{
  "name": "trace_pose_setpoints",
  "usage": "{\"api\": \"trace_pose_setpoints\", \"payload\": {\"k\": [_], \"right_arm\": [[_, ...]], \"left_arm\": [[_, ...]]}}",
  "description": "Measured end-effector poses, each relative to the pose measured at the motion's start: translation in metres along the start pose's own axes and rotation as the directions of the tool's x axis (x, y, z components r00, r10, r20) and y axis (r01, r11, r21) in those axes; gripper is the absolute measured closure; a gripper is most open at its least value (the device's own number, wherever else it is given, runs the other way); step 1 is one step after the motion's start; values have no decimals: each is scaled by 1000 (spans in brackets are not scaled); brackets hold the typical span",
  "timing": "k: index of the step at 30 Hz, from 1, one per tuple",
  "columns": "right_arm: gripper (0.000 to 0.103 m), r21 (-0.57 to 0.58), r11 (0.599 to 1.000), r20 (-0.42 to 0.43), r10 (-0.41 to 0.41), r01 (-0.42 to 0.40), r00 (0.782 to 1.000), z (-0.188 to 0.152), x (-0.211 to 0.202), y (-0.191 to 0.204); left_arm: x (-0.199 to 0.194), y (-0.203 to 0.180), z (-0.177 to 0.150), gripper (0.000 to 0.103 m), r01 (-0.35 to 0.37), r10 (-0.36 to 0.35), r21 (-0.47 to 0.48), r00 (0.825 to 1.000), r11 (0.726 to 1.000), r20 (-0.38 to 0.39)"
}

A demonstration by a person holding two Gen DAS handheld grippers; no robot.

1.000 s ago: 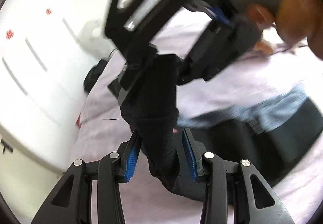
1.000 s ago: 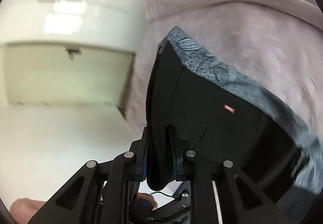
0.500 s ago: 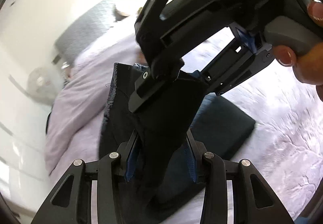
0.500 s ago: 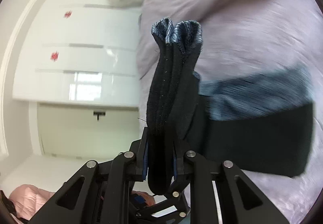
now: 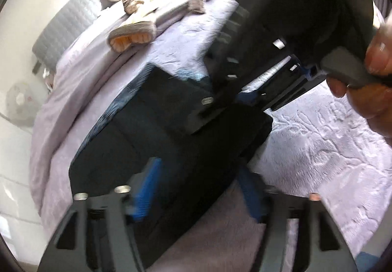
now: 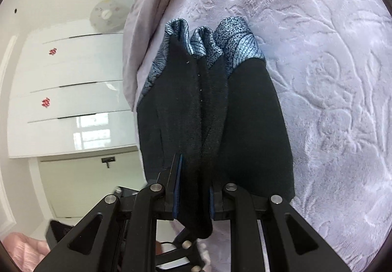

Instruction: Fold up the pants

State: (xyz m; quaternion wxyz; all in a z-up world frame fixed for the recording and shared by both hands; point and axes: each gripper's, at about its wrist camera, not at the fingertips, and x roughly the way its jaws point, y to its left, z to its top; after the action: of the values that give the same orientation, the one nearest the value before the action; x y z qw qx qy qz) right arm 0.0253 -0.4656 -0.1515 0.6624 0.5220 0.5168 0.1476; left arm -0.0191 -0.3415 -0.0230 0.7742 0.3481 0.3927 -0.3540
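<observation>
L gripper (image 5: 196, 188) jaws just opened, released over black pants (image 5: 159, 139) folded on bed (image 5: 330, 149) | R gripper (image 6: 193, 188) clenched on pants hem | risk: R lifts w/o letting go, fold drags open

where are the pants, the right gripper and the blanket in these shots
pants (image 6: 254, 124), right wrist view, black cloth of the fold
right gripper (image 6: 193, 188), right wrist view, between its fingertips
blanket (image 5: 325, 149), left wrist view, bare embossed patch

My pants (image 5: 152, 139) lie on the bed (image 5: 330, 149), between my left claw (image 5: 198, 193) and my right claw (image 6: 193, 188); a robe (image 5: 152, 4) lies behind them.
</observation>
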Motion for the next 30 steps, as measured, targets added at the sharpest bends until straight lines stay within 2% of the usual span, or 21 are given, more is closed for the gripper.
{"api": "trace_pose_setpoints", "payload": {"k": [4, 5, 6, 8, 10, 14, 16, 20, 22, 24, 28, 30], "right_arm": [[83, -56, 991, 25, -122, 124, 992, 1, 1, 14], [83, -76, 985, 32, -151, 153, 988, 0, -1, 21], [82, -86, 981, 39, -171, 174, 984, -1, 0, 25], [79, -104, 967, 62, -226, 231, 972, -3, -4, 31], [77, -113, 952, 88, -275, 284, 957, -11, -2, 35], [71, -123, 914, 129, -372, 387, 919, -16, 1, 54], [66, -122, 894, 135, -416, 432, 899, -16, 1, 62], [50, -132, 830, 145, -525, 542, 839, -26, -5, 76], [47, -129, 814, 148, -550, 567, 822, -29, -10, 78], [44, -119, 807, 155, -560, 578, 814, -36, -16, 80], [35, -119, 779, 197, -589, 616, 783, -45, -23, 92], [34, -130, 773, 205, -592, 621, 780, -46, -21, 100]], "left_arm": [[-16, 36, -15, 32, 21, -23, -102, 1000, 995, -16], [-18, 54, -20, 32, 18, -26, -164, 999, 986, -42], [-17, 64, -24, 26, 15, -30, -216, 997, 976, -67], [-11, 93, -37, 18, -6, -33, -320, 993, 947, -117], [-2, 116, -51, 18, -39, -33, -408, 986, 912, -166], [5, 134, -74, 18, -74, -57, -514, 970, 855, -235], [7, 141, -81, 18, -87, -60, -531, 966, 843, -253], [9, 145, -89, 17, -87, -75, -556, 962, 826, -262], [10, 147, -92, 17, -86, -85, -566, 960, 820, -268], [13, 150, -93, 0, -85, -97, -571, 955, 816, -281], [8, 151, -97, 0, -77, -113, -581, 952, 810, -283], [9, 152, -98, 0, -76, -121, -589, 950, 805, -288]]}}
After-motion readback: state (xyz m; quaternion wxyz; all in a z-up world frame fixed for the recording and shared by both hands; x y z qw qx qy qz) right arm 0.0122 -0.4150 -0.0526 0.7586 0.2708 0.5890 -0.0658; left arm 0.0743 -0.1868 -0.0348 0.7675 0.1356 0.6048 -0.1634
